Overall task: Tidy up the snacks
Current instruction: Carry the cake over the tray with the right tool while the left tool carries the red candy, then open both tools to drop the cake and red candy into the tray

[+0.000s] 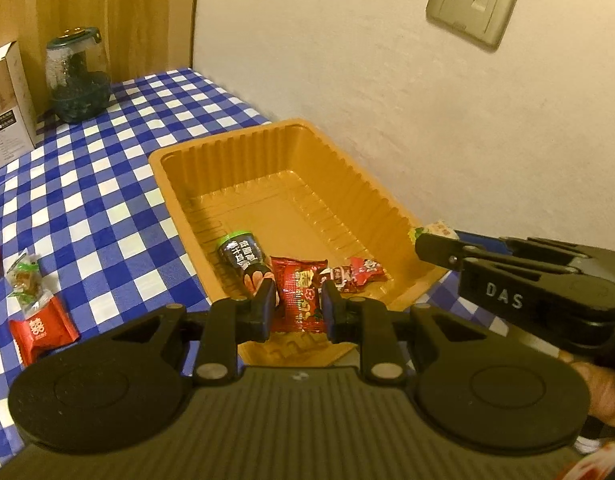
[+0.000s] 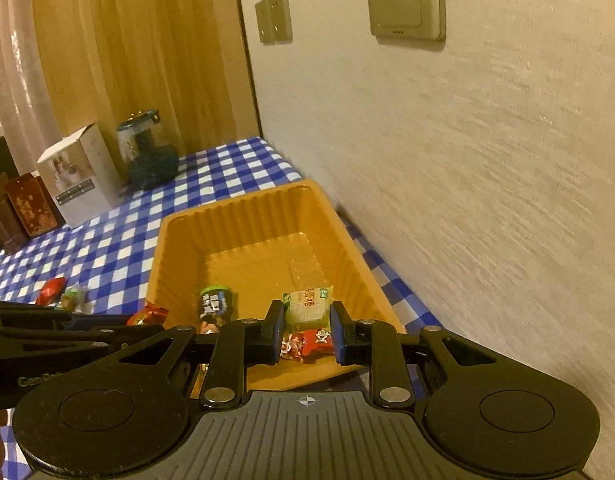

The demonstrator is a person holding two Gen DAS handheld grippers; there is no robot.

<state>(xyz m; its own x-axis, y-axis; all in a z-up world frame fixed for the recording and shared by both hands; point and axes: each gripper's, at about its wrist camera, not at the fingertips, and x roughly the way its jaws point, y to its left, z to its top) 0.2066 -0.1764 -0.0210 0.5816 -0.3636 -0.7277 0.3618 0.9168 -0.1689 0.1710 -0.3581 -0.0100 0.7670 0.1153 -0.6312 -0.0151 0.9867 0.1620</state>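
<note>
An orange plastic tray (image 1: 179,160) lies on the blue checked cloth against the wall. At its near end lie a dark green-capped packet (image 1: 243,264) and red wrapped candies (image 1: 359,272). My left gripper (image 1: 298,308) hangs over the tray's near end, shut on a red snack packet (image 1: 299,296). My right gripper (image 2: 307,332) is over the same end, shut on a pale green-and-white packet (image 2: 307,308). In the right wrist view the dark packet (image 2: 215,304) and a red candy (image 2: 311,342) lie below it. The left gripper (image 2: 127,324) comes in from the left there with its red packet (image 2: 147,316).
On the cloth left of the tray lie a red packet (image 1: 39,328) and a green-wrapped candy (image 1: 25,280). A glass jar (image 1: 77,76), a white box (image 2: 79,176) and dark red boxes (image 2: 27,208) stand at the far end. The wall (image 2: 467,200) runs along the tray's right side.
</note>
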